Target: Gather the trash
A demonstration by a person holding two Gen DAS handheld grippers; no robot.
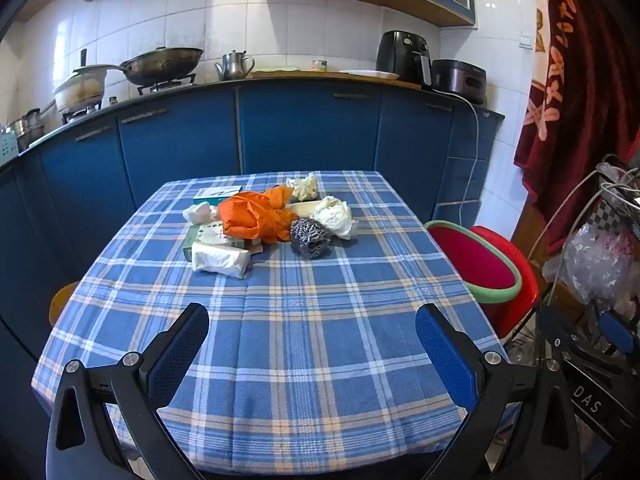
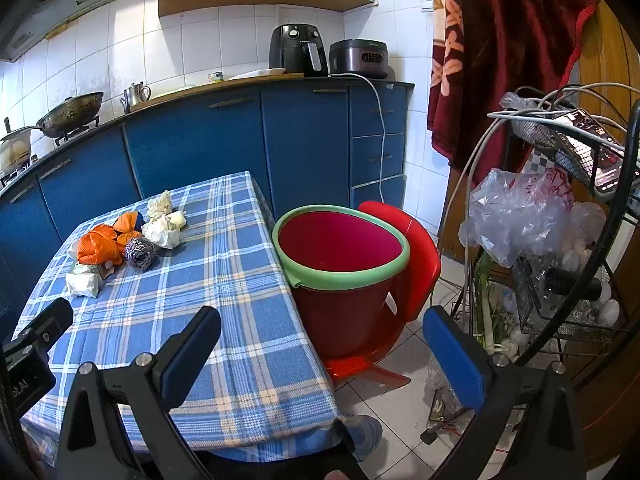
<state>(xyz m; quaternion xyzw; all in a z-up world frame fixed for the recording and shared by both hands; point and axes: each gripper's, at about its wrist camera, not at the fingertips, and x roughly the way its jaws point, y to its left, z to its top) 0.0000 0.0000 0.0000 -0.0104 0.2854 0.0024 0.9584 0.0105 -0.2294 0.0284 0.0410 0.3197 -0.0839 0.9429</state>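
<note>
Left wrist view: the left gripper (image 1: pixel 312 336) hovers over the near part of a table (image 1: pixel 304 360) covered in blue plaid cloth. Its jaws are spread wide, with nothing between them and touching nothing. The trash lies in a heap toward the far side of the table: an orange bag (image 1: pixel 256 216) in the middle, a steel scourer (image 1: pixel 310 237) just right of it, crumpled paper (image 1: pixel 335 216) behind the scourer, another paper wad (image 1: pixel 303 186) farther back, a white packet (image 1: pixel 220 261) at the near left and small boxes (image 1: pixel 208 236) under the bag. A red bucket (image 1: pixel 480 264) with a green rim stands on a red chair (image 1: pixel 516 280) beside the table's right edge.

Right wrist view: the right gripper (image 2: pixel 320 344) hangs over the table's right near corner, its jaws also spread wide and empty. One finger is over the cloth, the other over the floor (image 2: pixel 400 420). The bucket sits just ahead between them, touching the table's edge. The trash heap is well off to the left. A wire rack (image 2: pixel 560 240) with plastic bags stands at the right.
</note>
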